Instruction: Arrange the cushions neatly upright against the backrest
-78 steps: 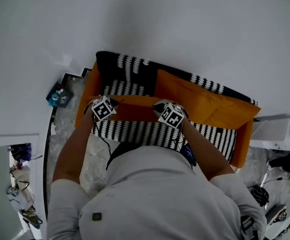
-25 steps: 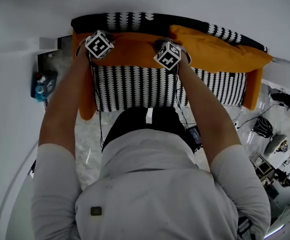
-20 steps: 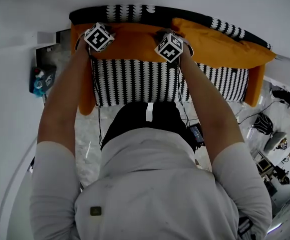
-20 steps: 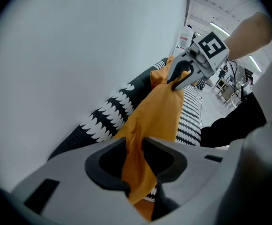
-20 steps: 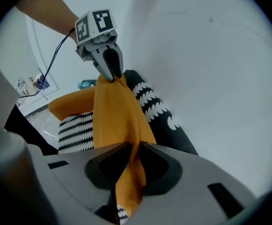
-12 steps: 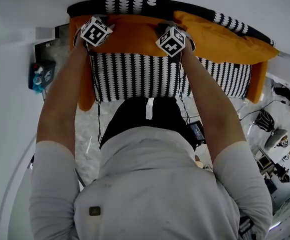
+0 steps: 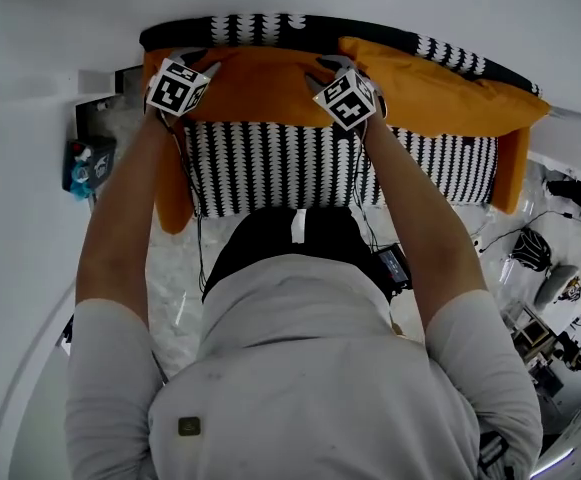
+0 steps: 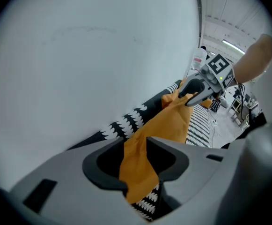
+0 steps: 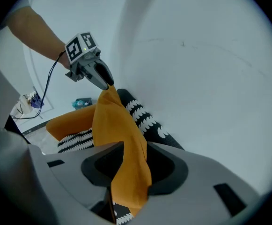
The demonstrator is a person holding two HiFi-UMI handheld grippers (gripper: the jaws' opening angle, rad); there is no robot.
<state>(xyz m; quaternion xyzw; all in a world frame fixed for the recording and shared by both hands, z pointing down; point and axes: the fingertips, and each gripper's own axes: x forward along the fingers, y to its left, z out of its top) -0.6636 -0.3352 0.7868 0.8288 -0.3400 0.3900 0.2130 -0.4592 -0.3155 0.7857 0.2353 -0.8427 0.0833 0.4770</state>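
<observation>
An orange cushion (image 7: 260,78) stands along the black-and-white patterned backrest (image 7: 270,28) of the sofa. A second orange cushion (image 7: 440,88) leans against the backrest to its right. My left gripper (image 7: 195,61) is at the first cushion's upper left corner and my right gripper (image 7: 327,66) at its upper right corner. In the left gripper view the cushion's edge (image 8: 166,121) runs between the jaws of the left gripper (image 8: 138,149), with gaps on both sides. The right gripper (image 9: 133,158) likewise straddles the cushion's fabric (image 9: 117,125) loosely. Both pairs of jaws have just been opening.
The striped seat (image 7: 270,163) lies between orange armrests (image 7: 173,188). A white wall rises right behind the sofa. A blue object (image 7: 85,163) sits on the floor at the left. A white box (image 7: 565,143) and cables (image 7: 540,248) are on the right.
The cushion went from lying low over the seat to standing against the backrest. In the last half second both grippers drew back a little from the backrest.
</observation>
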